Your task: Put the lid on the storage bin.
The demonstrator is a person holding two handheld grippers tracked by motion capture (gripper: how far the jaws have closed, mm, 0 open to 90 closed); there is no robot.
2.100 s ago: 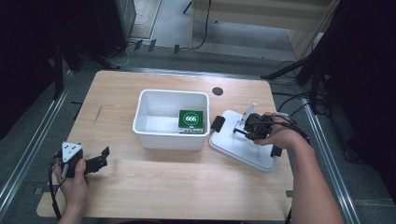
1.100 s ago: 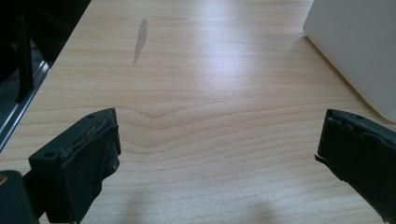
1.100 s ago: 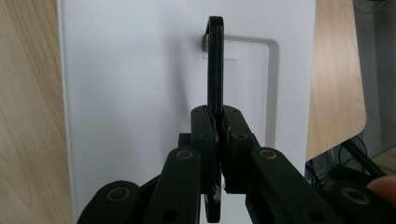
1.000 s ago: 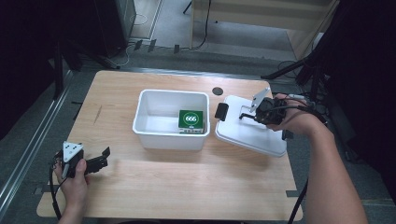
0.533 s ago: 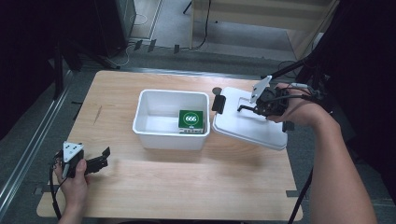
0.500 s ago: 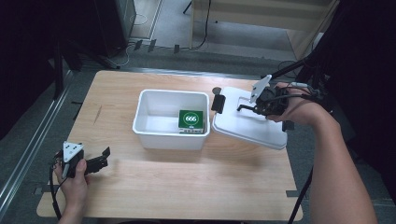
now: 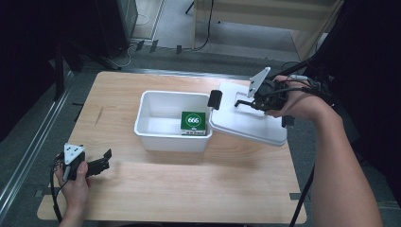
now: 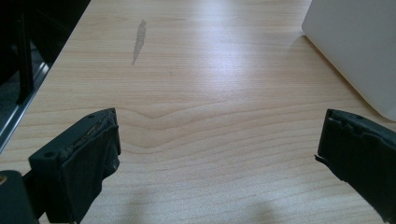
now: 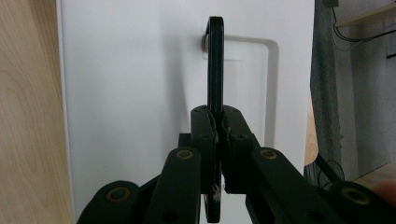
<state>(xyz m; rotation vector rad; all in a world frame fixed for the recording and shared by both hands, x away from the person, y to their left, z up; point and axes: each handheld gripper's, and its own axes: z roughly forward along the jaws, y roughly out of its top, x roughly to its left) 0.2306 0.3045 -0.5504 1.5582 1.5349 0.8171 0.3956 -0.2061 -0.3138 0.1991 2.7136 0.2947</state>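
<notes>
Surface [image 7: 189,184]: light wood grain, with a grey streak [image 8: 138,39] near its left edge.
Floor [image 7: 179,23]: grey, beyond the far edge, with cables [image 7: 208,28] trailing across it.
Rail [image 7: 28,151]: metal, running alongside the left edge.

The high view looks forward and down over the whole table [image 7: 189,189] from the near side. The left gripper view skims low across the near-left tabletop towards the white bin [image 8: 359,46]; the right gripper view stares close onto the lid [image 9: 140,70].

green box's [image 7: 193,122] lower part hidden behind bin wall [image 7: 172,140]
</notes>
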